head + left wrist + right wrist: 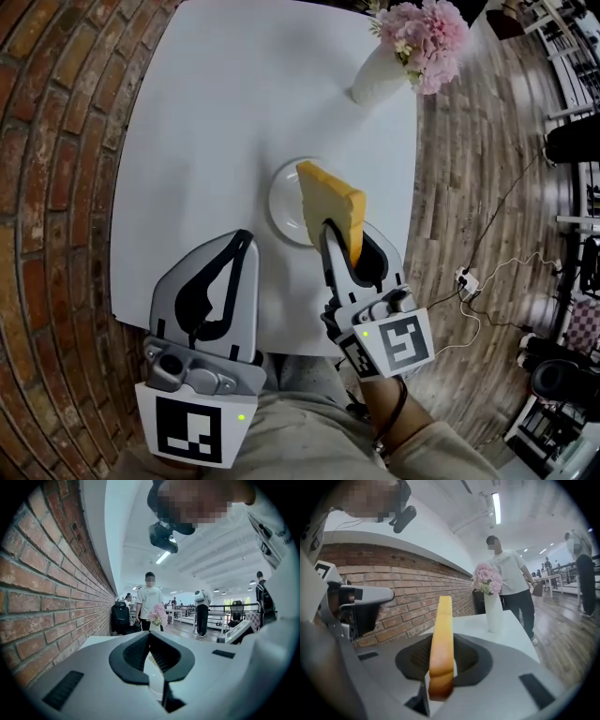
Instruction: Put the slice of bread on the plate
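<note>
Right hand-held gripper (348, 242) clamps bread slice (328, 201) edgewise above plate (281, 202).

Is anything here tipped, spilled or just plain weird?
Nothing is spilled or broken. The only oddity: the bread slice stands on edge, pinched in the right gripper over the plate instead of lying flat. The vase stands upright.

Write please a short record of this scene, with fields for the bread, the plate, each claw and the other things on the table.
Bread: slice of bread, standing on its edge, clamped in the right claw
Plate: white plate near the table's front edge; the bread hangs over it, not yet laid flat
Left: left claw shut, holding nothing, beside the plate
Surface: white table
Also there: white vase with pink flowers at the far corner
</note>
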A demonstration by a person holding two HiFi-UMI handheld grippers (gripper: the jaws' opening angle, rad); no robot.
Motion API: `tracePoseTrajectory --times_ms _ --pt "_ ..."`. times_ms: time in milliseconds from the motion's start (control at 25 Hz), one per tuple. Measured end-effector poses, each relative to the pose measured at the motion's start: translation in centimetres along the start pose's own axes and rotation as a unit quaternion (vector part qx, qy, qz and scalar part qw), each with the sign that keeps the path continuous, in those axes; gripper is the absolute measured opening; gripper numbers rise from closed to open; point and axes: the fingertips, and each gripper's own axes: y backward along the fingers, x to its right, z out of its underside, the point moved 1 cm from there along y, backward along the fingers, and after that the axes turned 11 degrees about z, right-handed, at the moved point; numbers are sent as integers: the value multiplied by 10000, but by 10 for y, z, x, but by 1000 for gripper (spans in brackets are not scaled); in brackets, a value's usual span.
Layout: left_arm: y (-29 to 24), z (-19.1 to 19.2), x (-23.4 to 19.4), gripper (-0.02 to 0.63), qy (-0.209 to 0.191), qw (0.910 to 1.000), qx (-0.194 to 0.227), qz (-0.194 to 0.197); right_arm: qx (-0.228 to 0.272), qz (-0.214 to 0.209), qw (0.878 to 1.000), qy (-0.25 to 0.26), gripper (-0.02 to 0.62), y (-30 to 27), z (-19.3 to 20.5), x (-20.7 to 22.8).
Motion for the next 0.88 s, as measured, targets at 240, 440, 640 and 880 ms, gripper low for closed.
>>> tracePoseTrajectory --times_ms 240,440,640,880 --pt "1 0 -1 9 5 10000 -20 -44 -294 -56 9996 -7 89 -14 19 -3" --pt "0 -1 -4 9 22 9999 -18 -116 -454 -156 9987 -159 89 -26 29 -4" --pt "0 0 -8 9 37 9999 -59 -148 -592 -266 9970 -415 89 -37 35 -4" --pt "-2 2 -10 11 59 9999 -85 -129 -788 -390 9936 -704 89 -48 45 -5"
